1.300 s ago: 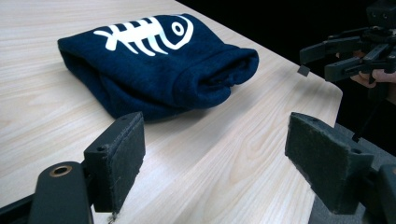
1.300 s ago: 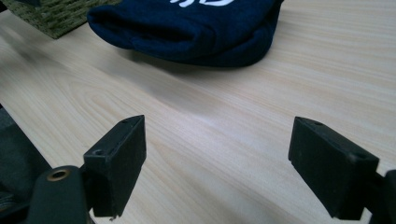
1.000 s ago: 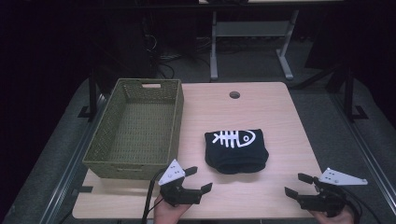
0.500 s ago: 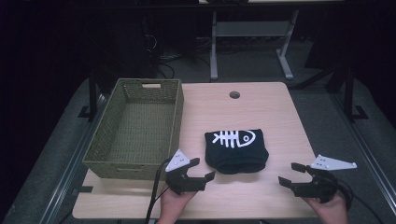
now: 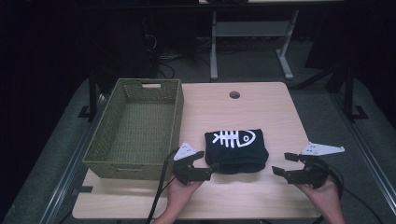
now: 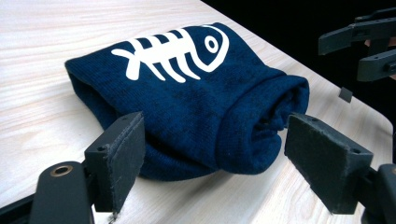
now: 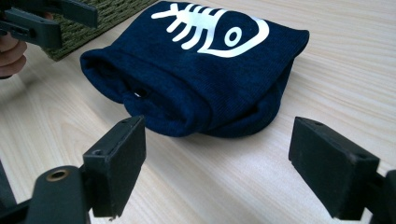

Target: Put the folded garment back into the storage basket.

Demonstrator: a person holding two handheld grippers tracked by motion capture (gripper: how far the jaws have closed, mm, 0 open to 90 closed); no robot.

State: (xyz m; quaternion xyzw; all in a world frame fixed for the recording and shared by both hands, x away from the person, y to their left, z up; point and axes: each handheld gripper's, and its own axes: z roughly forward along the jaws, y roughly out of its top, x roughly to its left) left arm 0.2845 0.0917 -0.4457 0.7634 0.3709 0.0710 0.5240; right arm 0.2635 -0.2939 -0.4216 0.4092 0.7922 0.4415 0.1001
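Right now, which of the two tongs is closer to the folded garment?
The left tongs, beside the basket: they sit open right at the near left corner of the dark blue garment. The right tongs, also open, hang apart with bare table between.

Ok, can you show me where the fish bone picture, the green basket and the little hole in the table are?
fish bone picture [image 5: 235,137], high view, on the white skeleton print.
green basket [image 5: 132,164], high view, on its near wall.
hole in the table [image 5: 234,94], high view, on its dark middle.

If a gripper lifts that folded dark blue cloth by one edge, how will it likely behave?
The cloth looks like soft knit, so it would probably droop and unfold rather than hold shape. Its rolled layers suggest a pinch may catch only some. It lies flat on the table, so a push should slide or bunch it, not roll it.
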